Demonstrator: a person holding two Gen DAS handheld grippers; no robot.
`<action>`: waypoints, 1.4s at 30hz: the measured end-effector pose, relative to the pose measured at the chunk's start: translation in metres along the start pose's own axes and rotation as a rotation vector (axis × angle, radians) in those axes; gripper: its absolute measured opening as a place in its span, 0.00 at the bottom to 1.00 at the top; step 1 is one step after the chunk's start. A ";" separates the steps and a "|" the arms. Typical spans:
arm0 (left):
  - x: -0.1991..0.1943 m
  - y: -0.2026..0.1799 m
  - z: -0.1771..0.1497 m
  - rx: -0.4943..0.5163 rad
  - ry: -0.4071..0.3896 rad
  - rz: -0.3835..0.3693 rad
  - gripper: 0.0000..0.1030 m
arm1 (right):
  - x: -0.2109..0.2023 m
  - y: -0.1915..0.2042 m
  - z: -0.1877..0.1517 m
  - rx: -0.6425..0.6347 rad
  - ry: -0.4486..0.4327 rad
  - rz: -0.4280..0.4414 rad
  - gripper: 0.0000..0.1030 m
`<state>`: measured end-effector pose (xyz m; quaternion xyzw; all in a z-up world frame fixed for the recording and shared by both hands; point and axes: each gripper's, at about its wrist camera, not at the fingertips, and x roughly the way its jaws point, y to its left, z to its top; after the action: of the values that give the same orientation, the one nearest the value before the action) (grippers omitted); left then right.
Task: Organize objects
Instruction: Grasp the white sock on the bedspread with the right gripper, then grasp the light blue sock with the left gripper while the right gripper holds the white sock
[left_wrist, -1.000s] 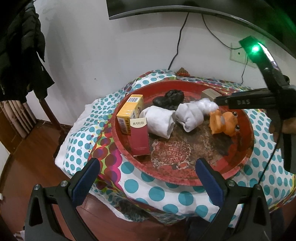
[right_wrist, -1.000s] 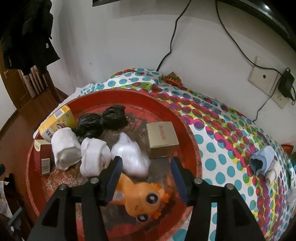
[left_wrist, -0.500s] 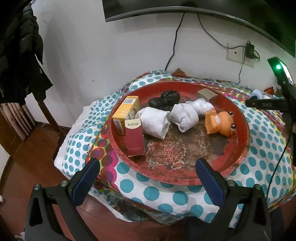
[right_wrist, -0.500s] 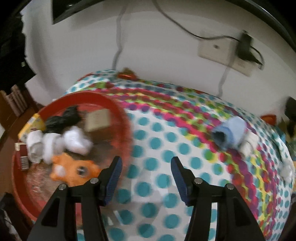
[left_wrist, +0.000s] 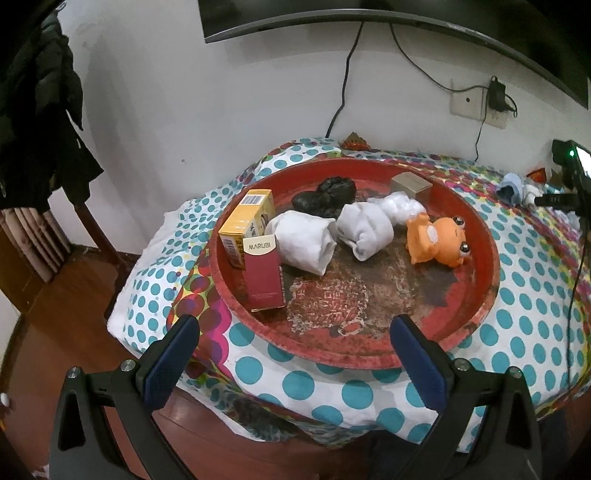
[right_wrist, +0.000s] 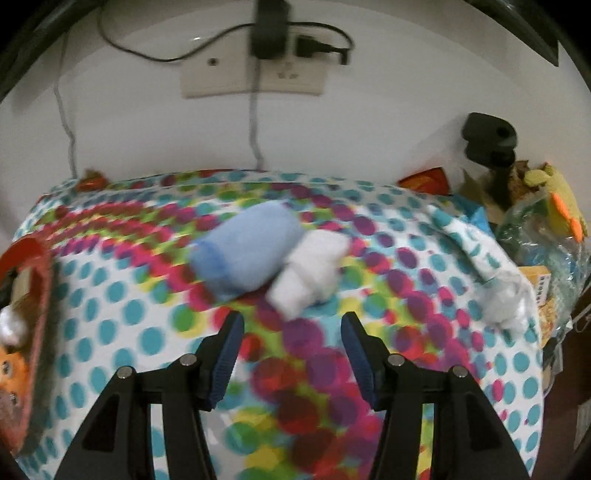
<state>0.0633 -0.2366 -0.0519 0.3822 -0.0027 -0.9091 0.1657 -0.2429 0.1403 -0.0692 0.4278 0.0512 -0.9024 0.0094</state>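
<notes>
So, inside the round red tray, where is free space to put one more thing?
The near half of the round red tray is bare, between the maroon box and the orange toy frog. The far half is crowded with rolled white socks, boxes and black bundles.

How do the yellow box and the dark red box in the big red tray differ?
The yellow box lies tipped back on the red tray's rim with its barcode end up; the dark red box stands upright in front of it. The dark red box has a pale top band reading MARUBI; the yellow box shows small print I cannot read. Both are small cartons, close together at the tray's left edge.
</notes>
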 end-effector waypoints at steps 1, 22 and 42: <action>0.001 -0.001 0.000 0.009 0.000 0.007 1.00 | 0.004 -0.005 0.002 0.017 0.003 0.006 0.54; 0.003 -0.014 0.010 0.049 0.042 -0.004 1.00 | 0.061 -0.011 0.026 0.106 0.035 -0.025 0.54; -0.005 -0.097 0.045 0.152 0.007 -0.111 1.00 | 0.037 -0.036 -0.009 -0.074 -0.030 -0.013 0.31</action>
<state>0.0064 -0.1491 -0.0290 0.3962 -0.0497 -0.9128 0.0855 -0.2619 0.1779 -0.1002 0.4133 0.0871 -0.9062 0.0200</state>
